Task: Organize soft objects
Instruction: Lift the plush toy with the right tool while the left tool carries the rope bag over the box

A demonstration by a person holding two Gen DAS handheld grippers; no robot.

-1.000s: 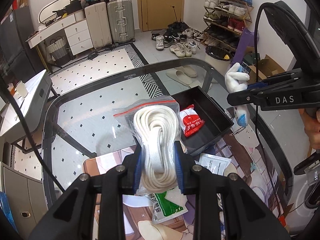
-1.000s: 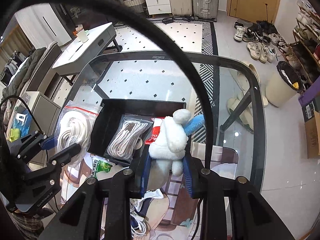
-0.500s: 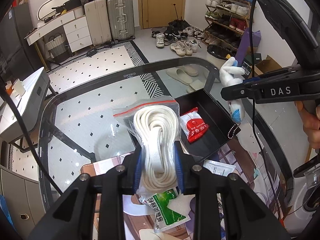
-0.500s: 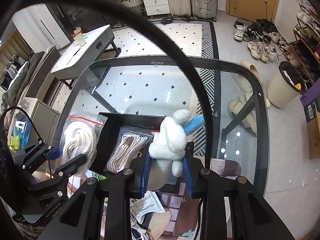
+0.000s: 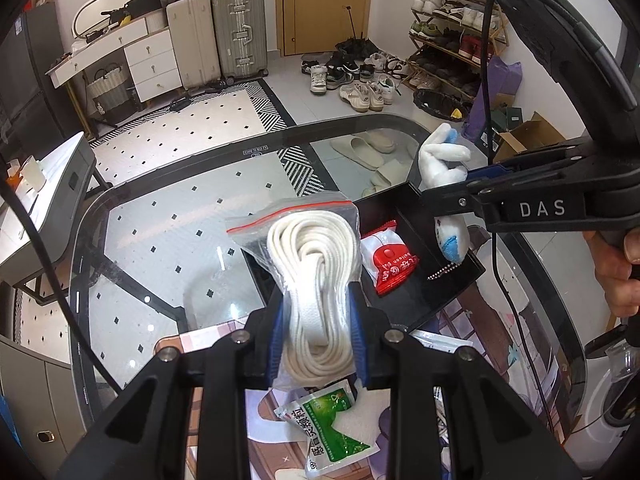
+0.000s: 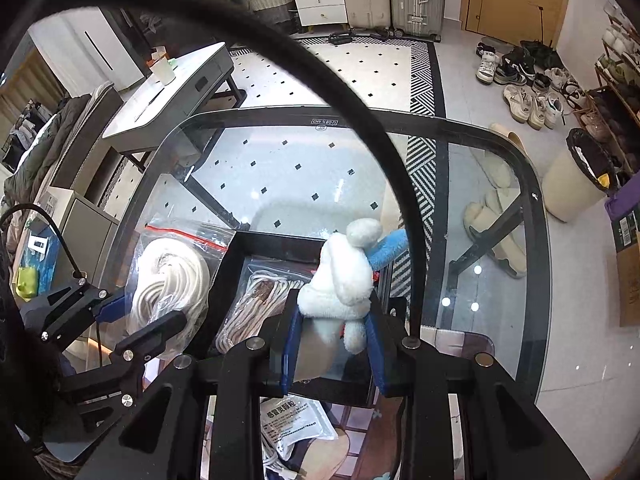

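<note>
Over the glass worktop (image 5: 168, 216), through the left wrist camera, I see my left gripper (image 5: 318, 332) clamped on a clear bag of white rope (image 5: 316, 276), held in the air just beside the near-left edge of the black tray (image 5: 404, 200). A red packet (image 5: 390, 264) already lies inside that tray, and a green sachet (image 5: 332, 428) rests on the mat below my fingers. My right gripper (image 5: 444, 202) reaches in from the right, pinching a white and blue plush toy (image 5: 442, 160) above the tray's far side. Switching to the right wrist camera, I see the right gripper (image 6: 334, 344) squeezing the plush toy (image 6: 344, 280) at its lower body, tilted steeply down over the tray (image 6: 276, 242), where a bag of beige cord (image 6: 256, 304) sits. I judge I am at the carrying-to-tray step with both loads; next I should lower the toy into the free space and let go, then bring the rope bag (image 6: 172, 280) over the rim.
</note>
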